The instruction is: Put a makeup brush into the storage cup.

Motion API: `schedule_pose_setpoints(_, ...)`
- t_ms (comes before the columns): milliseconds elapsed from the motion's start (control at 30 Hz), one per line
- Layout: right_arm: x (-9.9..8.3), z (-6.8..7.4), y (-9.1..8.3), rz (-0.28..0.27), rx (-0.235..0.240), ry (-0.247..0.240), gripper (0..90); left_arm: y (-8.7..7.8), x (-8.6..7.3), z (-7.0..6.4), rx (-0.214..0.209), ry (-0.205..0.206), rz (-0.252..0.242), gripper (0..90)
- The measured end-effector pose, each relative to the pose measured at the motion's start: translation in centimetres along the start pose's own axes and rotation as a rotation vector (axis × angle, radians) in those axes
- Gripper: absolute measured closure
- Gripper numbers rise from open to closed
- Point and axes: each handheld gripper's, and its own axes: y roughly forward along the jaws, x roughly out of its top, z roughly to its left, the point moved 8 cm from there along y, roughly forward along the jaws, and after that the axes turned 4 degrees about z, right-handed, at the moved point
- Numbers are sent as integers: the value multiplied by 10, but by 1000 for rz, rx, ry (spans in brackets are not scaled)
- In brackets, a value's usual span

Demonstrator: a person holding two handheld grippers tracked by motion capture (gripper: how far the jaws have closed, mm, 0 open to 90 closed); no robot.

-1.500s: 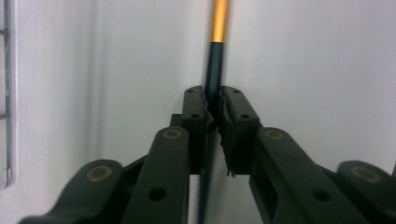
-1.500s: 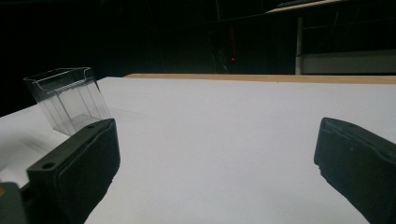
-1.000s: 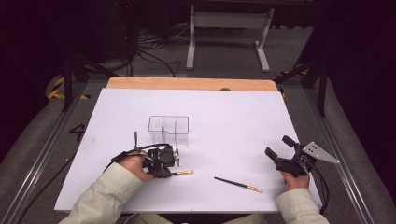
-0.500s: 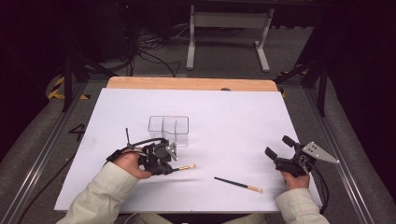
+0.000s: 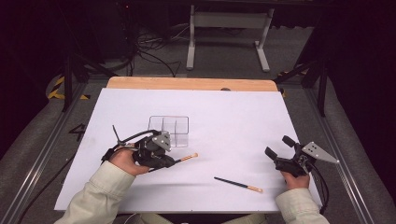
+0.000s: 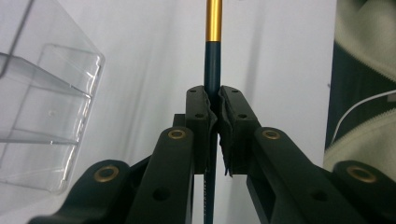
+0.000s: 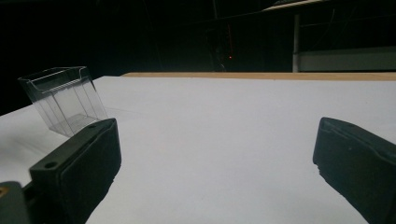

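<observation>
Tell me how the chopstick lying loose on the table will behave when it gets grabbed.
The loose chopstick looks thin and straight, so probably stiff and light. It lies flat on the smooth table, so it may roll or skid when nudged. Its slim shaft leaves little to pinch, though the left gripper holds a similar chopstick.

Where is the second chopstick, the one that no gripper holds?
In the high view, the loose chopstick lies flat on the white table, near its front edge, right of centre, between the left gripper and right gripper.

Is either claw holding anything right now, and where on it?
The left claw is shut on a chopstick, gripping its dark shaft below the gold band. The right claw is open and holds nothing.
</observation>
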Motion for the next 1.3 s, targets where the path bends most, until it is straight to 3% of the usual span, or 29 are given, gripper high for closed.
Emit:
schedule_pose_setpoints(567,0,0,0,3,1,-1,17,-21,9,5,-21,-44,-251,826)
schedule_pose_setpoints(833,0,0,0,3,1,-1,17,-31,12,11,15,-84,-383,826)
schedule_pose_setpoints(933,0,0,0,3,1,-1,17,-34,12,14,37,-95,-411,826)
schedule_pose_setpoints(967,0,0,0,3,1,-1,17,-37,12,15,44,-108,-454,826)
schedule_pose_setpoints(1167,0,0,0,3,1,-1,17,-40,12,19,40,-122,-519,825)
schedule_pose_setpoints(1300,0,0,0,4,1,-1,17,-45,14,20,65,-118,-582,825)
